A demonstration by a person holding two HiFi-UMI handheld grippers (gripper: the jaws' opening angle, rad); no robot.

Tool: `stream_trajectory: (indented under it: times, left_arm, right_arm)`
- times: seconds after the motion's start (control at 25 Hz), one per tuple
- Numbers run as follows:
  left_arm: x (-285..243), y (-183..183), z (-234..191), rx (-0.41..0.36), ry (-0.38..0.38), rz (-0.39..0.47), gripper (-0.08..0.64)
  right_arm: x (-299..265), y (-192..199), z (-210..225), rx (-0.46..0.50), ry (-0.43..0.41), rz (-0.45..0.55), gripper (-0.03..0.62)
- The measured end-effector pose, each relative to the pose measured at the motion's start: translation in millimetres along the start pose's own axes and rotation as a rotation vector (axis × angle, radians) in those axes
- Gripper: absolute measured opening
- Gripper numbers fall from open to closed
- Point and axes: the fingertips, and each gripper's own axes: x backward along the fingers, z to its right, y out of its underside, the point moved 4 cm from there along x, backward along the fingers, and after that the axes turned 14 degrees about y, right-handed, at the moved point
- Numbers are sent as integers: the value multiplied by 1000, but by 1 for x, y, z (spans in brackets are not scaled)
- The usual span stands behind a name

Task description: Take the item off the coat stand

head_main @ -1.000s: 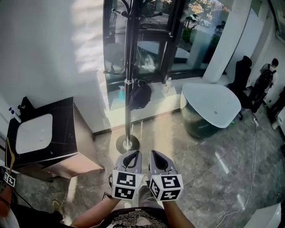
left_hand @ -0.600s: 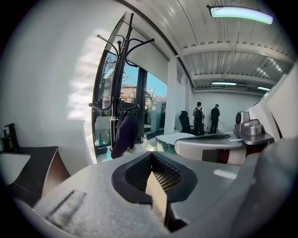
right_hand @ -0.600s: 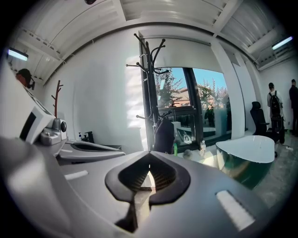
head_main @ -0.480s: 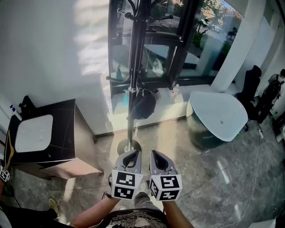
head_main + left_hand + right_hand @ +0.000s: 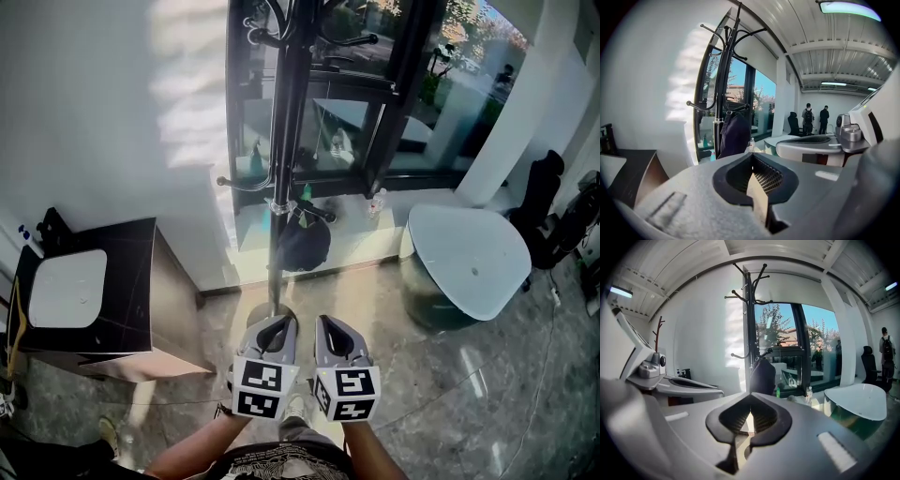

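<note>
Item (image 5: 306, 246) hangs long-axis vertical from a low hook on the stand (image 5: 277, 169), dead ahead and far. Left gripper (image 5: 274, 328) and right gripper (image 5: 333, 328) both pressed together, empty, about equally near.

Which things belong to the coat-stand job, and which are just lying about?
Job: coat stand; dark item hanging on it; left gripper and right gripper, both shut, empty.
Lying about: dark cabinet; round white table; bottle on the sill.
</note>
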Motion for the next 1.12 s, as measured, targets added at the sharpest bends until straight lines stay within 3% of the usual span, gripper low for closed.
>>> stream_trajectory:
  times: [0.8,1.12]
  left_arm:
    - [-63,-21,-45,-3,-113,-20,5]
    - [-71,-27,-61,8,-183,-6,5]
  right_arm:
    - [-111,-12,37,84,-112,-18,126]
    - [-150,-8,34,133,-176,-43,140]
